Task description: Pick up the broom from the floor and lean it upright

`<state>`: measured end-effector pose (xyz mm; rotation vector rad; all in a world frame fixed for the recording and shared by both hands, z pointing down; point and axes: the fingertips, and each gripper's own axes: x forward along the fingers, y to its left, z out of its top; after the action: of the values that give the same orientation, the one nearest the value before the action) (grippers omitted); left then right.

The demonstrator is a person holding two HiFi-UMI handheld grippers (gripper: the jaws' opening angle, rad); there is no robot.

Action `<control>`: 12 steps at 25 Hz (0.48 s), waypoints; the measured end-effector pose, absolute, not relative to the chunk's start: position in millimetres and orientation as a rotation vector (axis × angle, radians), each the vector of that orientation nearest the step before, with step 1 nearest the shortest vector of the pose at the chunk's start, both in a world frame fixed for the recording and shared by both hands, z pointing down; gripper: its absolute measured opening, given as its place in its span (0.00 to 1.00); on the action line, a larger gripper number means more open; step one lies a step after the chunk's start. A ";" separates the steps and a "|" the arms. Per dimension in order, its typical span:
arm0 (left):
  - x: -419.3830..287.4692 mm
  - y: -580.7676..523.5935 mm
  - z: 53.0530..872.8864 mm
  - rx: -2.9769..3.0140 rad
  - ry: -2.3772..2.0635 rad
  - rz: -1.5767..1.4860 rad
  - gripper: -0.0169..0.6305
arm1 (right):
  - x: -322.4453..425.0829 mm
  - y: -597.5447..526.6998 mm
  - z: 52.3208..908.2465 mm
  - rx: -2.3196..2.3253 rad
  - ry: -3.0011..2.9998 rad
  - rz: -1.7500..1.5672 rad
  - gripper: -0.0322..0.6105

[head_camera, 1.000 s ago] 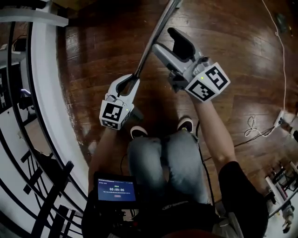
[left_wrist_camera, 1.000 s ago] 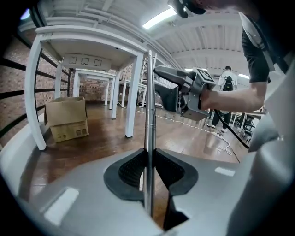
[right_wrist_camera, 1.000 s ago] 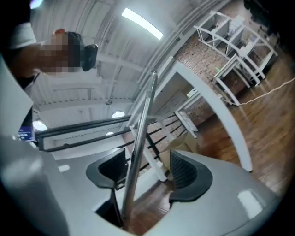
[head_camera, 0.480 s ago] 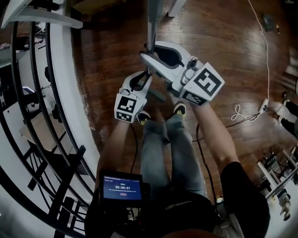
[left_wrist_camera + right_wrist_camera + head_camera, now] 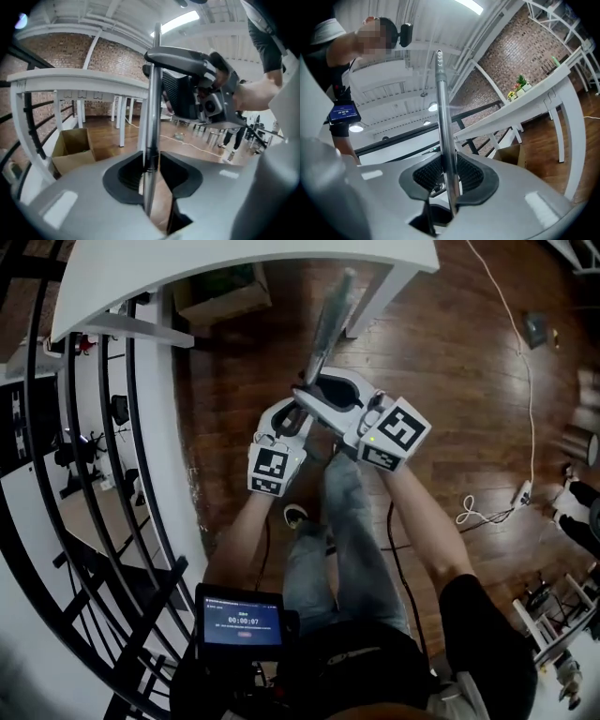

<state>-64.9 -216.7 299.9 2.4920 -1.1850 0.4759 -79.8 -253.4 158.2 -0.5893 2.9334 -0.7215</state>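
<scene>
The broom's metal handle rises steeply between both grippers; its head is hidden. My right gripper is shut on the broom handle, and the handle's top end shows above it. Just below, my left gripper has the broom handle between its pads. Its jaws have just been opening, and the handle leans on one pad with a sliver of space at the other. In the left gripper view the right gripper clamps the handle higher up.
A white table stands ahead, with a cardboard box under it. A black railing curves along the left. A white cable runs over the wooden floor at the right. My legs are below the grippers.
Both grippers have risen with the handle, which swung from a low slant to nearly upright. The right gripper, open beside the handle a second ago, has closed on it. The person has straightened up.
</scene>
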 end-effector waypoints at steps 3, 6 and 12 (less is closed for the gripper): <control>-68.2 -253.0 324.0 2.461 -1.224 0.590 0.19 | -80.3 -285.5 180.8 -0.527 2.941 -0.782 0.21; -64.7 -269.4 354.1 2.403 -1.218 0.623 0.19 | -82.3 -304.7 209.0 -0.493 3.015 -0.749 0.21; -60.5 -298.6 411.2 2.298 -1.177 0.686 0.19 | -89.0 -346.9 217.5 -0.574 3.034 -0.594 0.19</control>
<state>-60.5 -298.6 411.2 2.2977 -1.1771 0.6857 -89.0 -346.9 217.5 -0.5736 3.0338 -0.5937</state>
